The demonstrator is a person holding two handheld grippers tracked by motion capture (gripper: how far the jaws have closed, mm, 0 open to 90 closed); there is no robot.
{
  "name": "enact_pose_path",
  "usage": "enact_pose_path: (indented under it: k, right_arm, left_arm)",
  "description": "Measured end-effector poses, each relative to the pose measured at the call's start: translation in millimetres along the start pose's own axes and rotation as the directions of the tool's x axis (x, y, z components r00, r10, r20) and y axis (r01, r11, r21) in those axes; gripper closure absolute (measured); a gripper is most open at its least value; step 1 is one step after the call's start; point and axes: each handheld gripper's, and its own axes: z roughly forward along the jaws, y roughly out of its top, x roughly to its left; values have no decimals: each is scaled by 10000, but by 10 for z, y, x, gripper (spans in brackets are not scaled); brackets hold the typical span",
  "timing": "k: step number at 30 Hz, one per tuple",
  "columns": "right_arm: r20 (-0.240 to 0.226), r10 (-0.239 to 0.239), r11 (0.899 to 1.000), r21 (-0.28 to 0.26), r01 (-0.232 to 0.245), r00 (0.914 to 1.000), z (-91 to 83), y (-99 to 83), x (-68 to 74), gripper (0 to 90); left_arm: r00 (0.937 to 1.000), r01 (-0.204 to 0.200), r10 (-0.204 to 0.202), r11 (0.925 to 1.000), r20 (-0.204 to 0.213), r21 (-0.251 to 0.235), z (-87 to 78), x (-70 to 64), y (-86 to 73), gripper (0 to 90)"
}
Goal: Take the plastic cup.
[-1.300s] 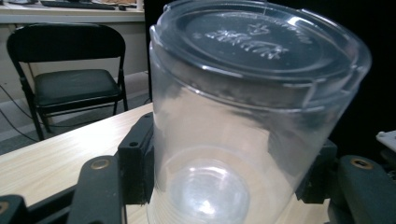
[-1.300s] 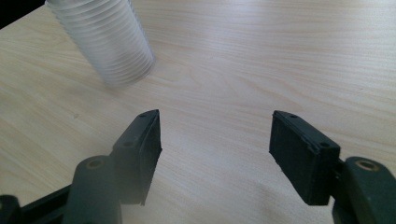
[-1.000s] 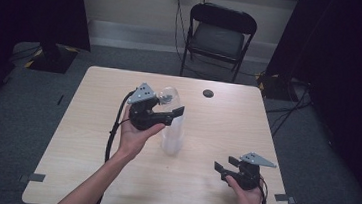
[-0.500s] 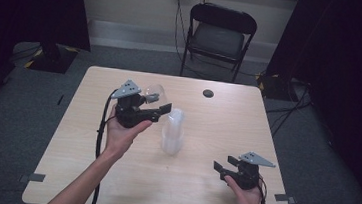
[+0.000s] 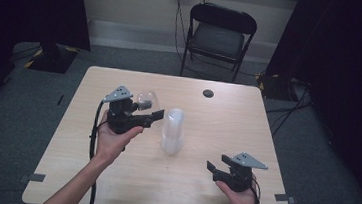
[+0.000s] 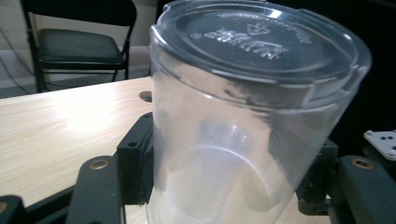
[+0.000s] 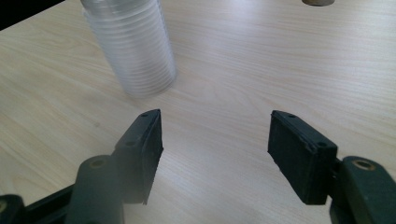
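Observation:
A stack of clear plastic cups (image 5: 172, 131) stands upside down near the middle of the wooden table (image 5: 266, 135). To its left my left gripper (image 5: 149, 108) is held above the table, shut on a single clear cup (image 5: 145, 98). In the left gripper view that cup (image 6: 252, 116) sits between the two black jaws with its base turned up and toward the camera. My right gripper (image 5: 215, 168) rests open near the table's front right. In the right gripper view the gap in the right gripper (image 7: 215, 140) holds nothing, and the stack (image 7: 133, 46) stands beyond its left jaw.
A small dark round disc (image 5: 208, 93) lies on the table near its far edge. A black folding chair (image 5: 219, 35) stands behind the table. The left gripper's cable (image 5: 94, 134) hangs beside the forearm.
The left gripper has moved left, away from the stack, carrying one clear cup. The right gripper has stayed in place.

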Motion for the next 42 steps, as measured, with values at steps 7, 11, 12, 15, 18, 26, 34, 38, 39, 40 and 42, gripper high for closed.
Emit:
enact_pose_path:
  k: [7, 11, 12, 15, 18, 26, 34, 38, 39, 40, 42]
  right_arm:
    - [-100, -240, 9996, -131, 239, 9997, -5, 30, 89, 360]
    - [-149, -589, 9982, -89, 588, 9982, -4, 38, 145, 364]
    - [-238, -600, 9981, -118, 598, 9979, -5, 37, 161, 367]
    - [-658, -690, 9976, -101, 685, 9954, -3, 34, 207, 421]
    - [-822, -842, 9964, -154, 832, 9930, -2, 34, 264, 421]
    - [-1031, -1350, 9892, -709, 1281, 9855, 42, 83, 458, 440]
    - [-1334, -2076, 9763, -907, 1966, 9691, 120, 162, 624, 486]
    - [-1587, -2276, 9717, -1005, 2136, 9607, 150, 195, 690, 552]
    - [-1724, -2380, 9686, -1148, 2204, 9559, 165, 215, 726, 560]
    - [-1839, -2412, 9675, -1219, 2214, 9529, 173, 229, 745, 568]
    - [-2082, -2603, 9606, -1548, 2310, 9428, 207, 268, 817, 595]
  left_arm:
    - [9992, 377, -373, 9987, -108, 351, -40, 37, -132, 365]
    - [9981, 342, -324, 9989, -520, 333, -87, 17, -203, 366]
    - [9984, 309, -288, 9986, -478, 440, -95, 20, -213, 369]
    - [9982, 532, -514, 9967, -300, 615, -103, 28, -263, 375]
    - [9971, 754, -744, 9947, -166, 700, -120, 35, -311, 376]
    - [9895, 1442, -1435, 9832, -144, 1122, -150, 61, -376, 377]
    - [9803, 1888, -1947, 9733, 341, 1307, -178, 79, -447, 377]
    - [9664, 2435, -2522, 9600, 494, 1383, -193, 112, -480, 385]
    - [9608, 2618, -2720, 9538, 533, 1477, -188, 119, -491, 388]
    - [9489, 2947, -3081, 9427, 687, 1566, -172, 137, -517, 390]
    - [9440, 3063, -3216, 9372, 735, 1671, -155, 147, -538, 395]
